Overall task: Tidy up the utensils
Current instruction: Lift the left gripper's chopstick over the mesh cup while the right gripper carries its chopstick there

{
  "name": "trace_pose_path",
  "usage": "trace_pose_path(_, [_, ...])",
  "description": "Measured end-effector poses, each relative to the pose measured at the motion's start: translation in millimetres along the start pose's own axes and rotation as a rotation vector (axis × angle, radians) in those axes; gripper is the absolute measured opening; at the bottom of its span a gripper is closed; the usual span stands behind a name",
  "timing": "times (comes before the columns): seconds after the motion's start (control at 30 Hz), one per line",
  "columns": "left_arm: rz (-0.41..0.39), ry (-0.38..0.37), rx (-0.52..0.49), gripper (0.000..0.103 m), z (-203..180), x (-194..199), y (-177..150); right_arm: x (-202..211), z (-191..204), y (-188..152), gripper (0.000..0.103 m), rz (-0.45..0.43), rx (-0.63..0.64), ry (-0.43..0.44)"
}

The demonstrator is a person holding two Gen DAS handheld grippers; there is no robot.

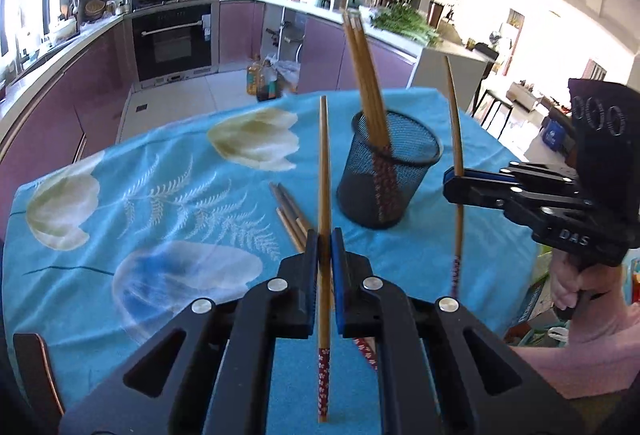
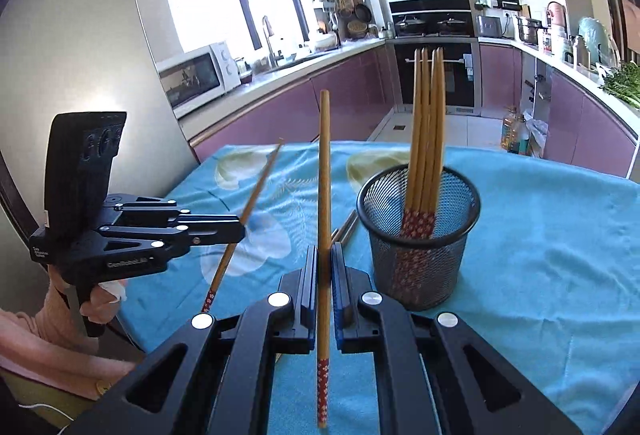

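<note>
Left tongs (image 1: 325, 235) pinch one chopstick (image 1: 324, 203), held upright, bare wood up top, red flower-print grip end hanging below the pads. Right tongs (image 2: 325, 255) pinch a 2nd stick (image 2: 324, 175) same way; from the left cam it stands just right of the cup. Both sit over a bench w/ a turquoise cloth (image 1: 120, 195), big pale tulips + white fern print, some creases. Right tool body reads "DAS" in raised letters; left tool has small white lettering, too blurred to read. Loose sticks (image 1: 290, 213) lie flat on the cloth just left of the cup. Mesh cup (image 1: 390, 171), black wire, upright mid-bench, holds a bunch of sticks (image 1: 366, 75), red print ends down, leaning on the rim. A hand (image 1: 568, 287) in a pink sleeve grips the right tool. Beyond: kitchen w/ mauve cabinets, white floor tiles, black oven (image 1: 172, 39) w/ pans on the hob, oil bottles on the floor, greens (image 1: 404, 23) on the counter, microwave (image 2: 196, 75) by a bright window.
</note>
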State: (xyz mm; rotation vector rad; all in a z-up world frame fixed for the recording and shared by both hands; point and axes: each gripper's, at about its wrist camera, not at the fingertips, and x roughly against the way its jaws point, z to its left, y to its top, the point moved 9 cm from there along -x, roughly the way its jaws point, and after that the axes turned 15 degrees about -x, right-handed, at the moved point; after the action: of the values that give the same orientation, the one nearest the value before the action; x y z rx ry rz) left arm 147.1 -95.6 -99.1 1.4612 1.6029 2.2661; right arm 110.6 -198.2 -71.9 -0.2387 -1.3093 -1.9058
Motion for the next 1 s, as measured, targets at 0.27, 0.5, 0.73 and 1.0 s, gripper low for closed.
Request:
trace_pose_path(0.27, [-0.076, -0.019, -0.003, 0.007, -5.7, 23.3, 20.8, 17.7, -2.8, 22.0, 0.006, -0.076, 0.007, 0.0])
trace_pose_path(0.5, [-0.149, -0.023, 0.003, 0.007, -4.1, 40.3, 45.1, 28.4, -4.3, 47.1, 0.006, -0.126, 0.024, 0.011])
trace_pose_path(0.73, [-0.222, -0.042, 0.002, 0.007, -5.0, 45.8, 80.3, 44.5, -1.2, 72.7, 0.006, -0.181, 0.049, 0.016])
trace_pose_path(1.0, [-0.297, -0.045, -0.028, 0.007, -12.8, 55.5, 122.1, 59.9, -1.8, 95.9, 0.006, -0.246, 0.064, 0.009])
